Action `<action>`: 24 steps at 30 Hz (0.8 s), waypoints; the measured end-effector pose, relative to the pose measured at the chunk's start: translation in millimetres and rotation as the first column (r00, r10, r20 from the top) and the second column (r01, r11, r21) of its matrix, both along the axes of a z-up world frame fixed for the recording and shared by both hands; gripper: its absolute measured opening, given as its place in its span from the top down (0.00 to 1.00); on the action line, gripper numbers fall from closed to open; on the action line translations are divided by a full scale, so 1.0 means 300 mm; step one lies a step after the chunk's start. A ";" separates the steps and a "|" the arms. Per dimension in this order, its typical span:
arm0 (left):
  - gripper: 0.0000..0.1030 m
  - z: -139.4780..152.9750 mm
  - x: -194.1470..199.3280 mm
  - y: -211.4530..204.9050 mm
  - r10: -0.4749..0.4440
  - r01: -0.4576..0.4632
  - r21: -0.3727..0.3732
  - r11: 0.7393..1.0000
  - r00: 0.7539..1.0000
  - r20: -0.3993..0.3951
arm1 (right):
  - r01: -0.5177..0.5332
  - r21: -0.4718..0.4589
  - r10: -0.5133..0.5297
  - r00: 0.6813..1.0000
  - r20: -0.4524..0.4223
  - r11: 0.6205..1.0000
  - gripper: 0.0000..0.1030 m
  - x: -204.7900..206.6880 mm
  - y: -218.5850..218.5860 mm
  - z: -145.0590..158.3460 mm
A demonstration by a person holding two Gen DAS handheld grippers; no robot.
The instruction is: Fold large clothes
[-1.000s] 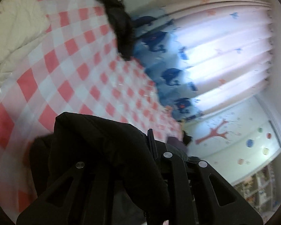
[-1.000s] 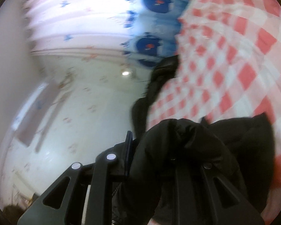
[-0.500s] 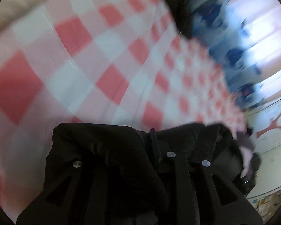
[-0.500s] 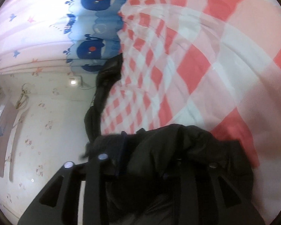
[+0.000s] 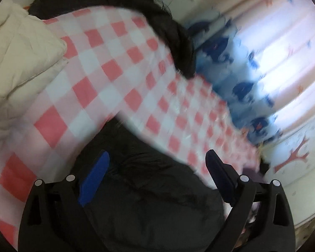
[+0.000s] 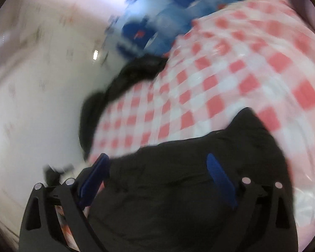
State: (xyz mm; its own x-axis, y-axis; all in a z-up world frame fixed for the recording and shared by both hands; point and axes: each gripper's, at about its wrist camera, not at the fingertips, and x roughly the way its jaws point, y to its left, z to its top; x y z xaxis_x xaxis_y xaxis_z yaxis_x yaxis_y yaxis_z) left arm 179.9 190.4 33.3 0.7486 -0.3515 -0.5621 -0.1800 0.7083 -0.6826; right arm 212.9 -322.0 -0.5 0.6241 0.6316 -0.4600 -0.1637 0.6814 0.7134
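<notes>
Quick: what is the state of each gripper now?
Left gripper: jaws opening, holding nothing; black garment lies below.
Right gripper: jaws opening, holding nothing; same garment below.

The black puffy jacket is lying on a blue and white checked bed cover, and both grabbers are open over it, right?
Not quite. The checked bed cover is red and white, not blue and white, as the left wrist view shows. The rest holds: the black puffy jacket lies on it, with the left gripper and right gripper opening over it, pads off the fabric.

Black padded garment point(image 5: 149, 205), bunched on bed
</notes>
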 end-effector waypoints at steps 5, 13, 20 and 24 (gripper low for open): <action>0.13 -0.080 0.069 -0.274 -0.251 0.251 0.043 0.967 0.968 0.012 | -0.079 -0.168 0.072 0.996 -0.050 0.983 0.12 0.100 0.224 -0.084; 0.13 -0.422 0.071 -0.431 -0.290 0.310 0.229 0.923 0.950 -0.119 | -0.145 -0.387 0.104 0.987 -0.126 0.911 0.07 0.171 0.412 -0.301; 0.13 -0.202 0.020 -0.419 -0.206 0.194 0.352 0.916 0.979 -0.004 | -0.121 -0.498 0.127 0.992 -0.022 0.859 0.07 0.140 0.428 -0.143; 0.13 -0.264 0.097 -0.389 -0.143 0.147 0.330 0.932 0.989 -0.038 | -0.083 -0.549 0.082 0.996 -0.026 0.831 0.07 0.254 0.441 -0.123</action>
State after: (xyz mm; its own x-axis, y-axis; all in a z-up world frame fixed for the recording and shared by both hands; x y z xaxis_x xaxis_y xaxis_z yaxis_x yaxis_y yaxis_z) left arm 209.0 73.8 -46.0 0.6951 -0.2478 -0.6748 -0.0660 0.9128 -0.4031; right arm 289.1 -189.7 -37.4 0.5801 0.3234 -0.7476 -0.2359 0.9452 0.2257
